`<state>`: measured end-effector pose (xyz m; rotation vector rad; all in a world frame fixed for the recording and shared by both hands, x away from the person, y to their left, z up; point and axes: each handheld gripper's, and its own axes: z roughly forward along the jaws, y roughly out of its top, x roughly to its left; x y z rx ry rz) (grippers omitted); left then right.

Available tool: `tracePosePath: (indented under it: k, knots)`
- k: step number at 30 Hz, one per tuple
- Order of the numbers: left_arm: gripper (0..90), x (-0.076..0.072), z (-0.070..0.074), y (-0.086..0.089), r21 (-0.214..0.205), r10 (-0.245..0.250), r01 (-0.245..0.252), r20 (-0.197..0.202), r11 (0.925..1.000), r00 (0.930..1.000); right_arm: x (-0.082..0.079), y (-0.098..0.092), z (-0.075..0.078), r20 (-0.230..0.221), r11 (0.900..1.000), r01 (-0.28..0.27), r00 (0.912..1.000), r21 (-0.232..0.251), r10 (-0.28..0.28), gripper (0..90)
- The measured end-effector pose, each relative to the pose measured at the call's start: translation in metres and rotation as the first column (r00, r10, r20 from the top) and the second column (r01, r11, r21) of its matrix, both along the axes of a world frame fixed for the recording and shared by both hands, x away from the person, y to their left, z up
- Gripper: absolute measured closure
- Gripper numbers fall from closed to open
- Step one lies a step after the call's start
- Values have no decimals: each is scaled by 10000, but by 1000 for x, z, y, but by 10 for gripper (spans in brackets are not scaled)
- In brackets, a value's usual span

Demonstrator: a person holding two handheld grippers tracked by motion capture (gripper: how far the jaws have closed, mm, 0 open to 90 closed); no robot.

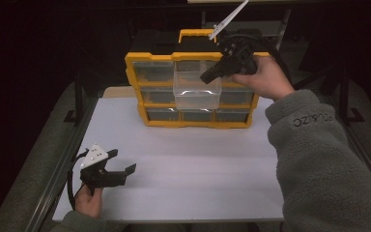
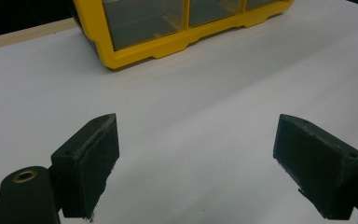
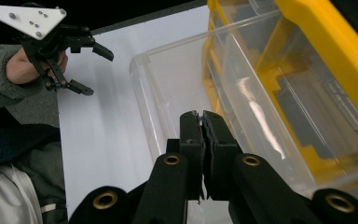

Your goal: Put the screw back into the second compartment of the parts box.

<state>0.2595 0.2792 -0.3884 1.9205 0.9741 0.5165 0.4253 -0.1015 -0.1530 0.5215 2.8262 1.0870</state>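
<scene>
A yellow drawer organizer (image 1: 193, 123) stands at the back of the white table (image 1: 183, 183). A clear plastic drawer (image 1: 196, 92) sticks out of its top middle slot, toward me. My right gripper (image 1: 207, 76) is at the drawer's upper right edge. In the right gripper view the right gripper (image 3: 201, 116) is shut on the drawer (image 3: 168, 70) wall, with the organizer (image 3: 317, 37) behind it. My left gripper (image 1: 124, 160) rests open over the table's front left, holding nothing. Through its open jaws, the left gripper (image 2: 196, 130) looks at the organizer's (image 2: 140, 51) bottom row.
The other drawers sit closed in the organizer. A black carry handle area and dark frame lie behind it. Metal rails (image 1: 63, 164) run along the table's left side. White tabletop stretches between the organizer and the left gripper (image 3: 100, 74).
</scene>
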Motion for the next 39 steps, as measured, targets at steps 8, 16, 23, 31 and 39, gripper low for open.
tracePosePath:
  k: [8, 16, 23, 31, 39]
  knots:
    - [139, -1, 0, 1, 6, 37, -37, 12, 10000, 10000, 12, 21, -15, -275, 9994, -104, 9996, -327, 95, 862]
    - [139, -2, 1, 3, 35, 70, -70, 11, 10000, 10000, 16, 30, -22, -268, 9987, 5, 9996, -517, -19, 757]
    - [139, -3, 0, 4, -42, 126, -125, 82, 9999, 9999, 11, 21, -14, -24, 9998, 161, 9999, -127, -161, 724]
    - [139, -5, 0, 5, -51, 184, -184, 45, 9998, 9998, 4, -3, -3, 142, 9981, 618, 9980, 85, -619, 666]
    - [139, -5, 0, 5, -13, 170, -170, 48, 9999, 9998, -8, -29, 2, 242, 9926, 1146, 9930, 403, -1156, 578]
